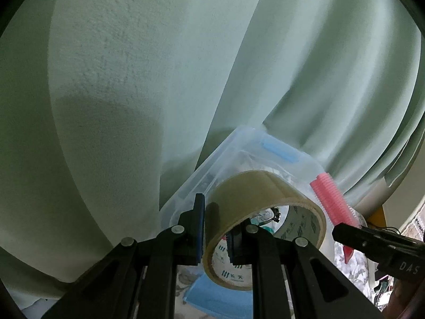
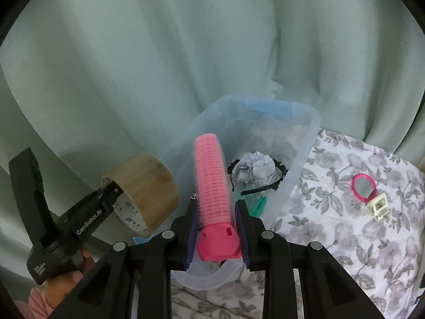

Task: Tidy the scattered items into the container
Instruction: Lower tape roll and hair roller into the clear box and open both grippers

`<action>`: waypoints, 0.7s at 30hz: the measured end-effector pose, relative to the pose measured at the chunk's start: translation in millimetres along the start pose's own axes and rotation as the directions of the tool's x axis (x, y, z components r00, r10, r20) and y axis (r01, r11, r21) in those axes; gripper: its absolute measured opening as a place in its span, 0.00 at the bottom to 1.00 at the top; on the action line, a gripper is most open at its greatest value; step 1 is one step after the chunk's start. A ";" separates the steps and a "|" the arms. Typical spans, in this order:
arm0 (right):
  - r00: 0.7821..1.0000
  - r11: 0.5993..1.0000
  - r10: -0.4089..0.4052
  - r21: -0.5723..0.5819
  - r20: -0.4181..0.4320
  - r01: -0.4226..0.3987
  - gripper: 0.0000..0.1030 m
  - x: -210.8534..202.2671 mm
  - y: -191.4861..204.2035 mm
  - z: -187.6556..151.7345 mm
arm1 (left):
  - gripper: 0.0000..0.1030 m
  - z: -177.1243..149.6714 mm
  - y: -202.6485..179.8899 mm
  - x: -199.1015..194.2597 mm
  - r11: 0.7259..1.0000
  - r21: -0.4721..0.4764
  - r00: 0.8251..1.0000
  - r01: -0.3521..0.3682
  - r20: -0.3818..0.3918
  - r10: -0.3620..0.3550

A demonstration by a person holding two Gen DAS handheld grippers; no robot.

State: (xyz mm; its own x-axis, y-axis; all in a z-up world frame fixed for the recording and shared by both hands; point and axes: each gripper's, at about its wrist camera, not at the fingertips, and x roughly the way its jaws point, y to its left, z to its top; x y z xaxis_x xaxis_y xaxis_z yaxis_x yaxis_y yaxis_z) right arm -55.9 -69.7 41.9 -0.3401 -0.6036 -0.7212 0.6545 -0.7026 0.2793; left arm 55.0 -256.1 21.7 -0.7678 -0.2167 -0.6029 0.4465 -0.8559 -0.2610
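Left gripper [image 1: 216, 232] pinches wall of tape roll [image 1: 261, 199], one pad outside, one inside ring, above clear container [image 1: 239, 148]. Right gripper [image 2: 217, 235], jaws narrow, clamps pink hair roller [image 2: 212, 183] over container [image 2: 305, 138]; tape roll [image 2: 148, 183] alongside.

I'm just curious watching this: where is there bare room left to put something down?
The flowered cloth is bare between the clear bin and the pink mirror, and nearer the camera. The bin's near end is crowded: crumpled paper, a black headband. Its far end looks freer.
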 end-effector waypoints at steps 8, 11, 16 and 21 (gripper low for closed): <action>0.999 1.000 -0.019 0.014 -0.035 0.019 0.30 15.9 -4.3 2.7 | 0.18 3.3 6.6 7.9 1.000 -0.021 1.000 0.002 -0.028 -0.003; 0.998 0.999 -0.028 0.030 -0.055 0.030 0.38 21.1 -8.4 2.1 | 0.37 5.3 6.2 9.4 1.000 -0.023 0.999 0.012 -0.035 -0.012; 0.998 0.999 -0.043 0.014 -0.041 0.043 0.55 18.6 -6.5 1.4 | 0.47 7.8 8.1 5.2 1.000 -0.013 0.999 0.028 -0.029 -0.028; 0.998 0.999 -0.047 0.023 -0.038 0.048 0.55 16.4 -9.8 -0.6 | 0.49 8.3 10.1 2.3 1.000 -0.004 0.999 0.026 -0.034 -0.026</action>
State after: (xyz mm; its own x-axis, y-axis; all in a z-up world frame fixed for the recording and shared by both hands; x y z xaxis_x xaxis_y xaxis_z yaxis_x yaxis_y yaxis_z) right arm -67.5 -72.5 27.0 -0.3445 -0.5549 -0.7572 0.6216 -0.7393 0.2590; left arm 53.9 -269.2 24.0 -0.7634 -0.1780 -0.6209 0.4281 -0.8593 -0.2800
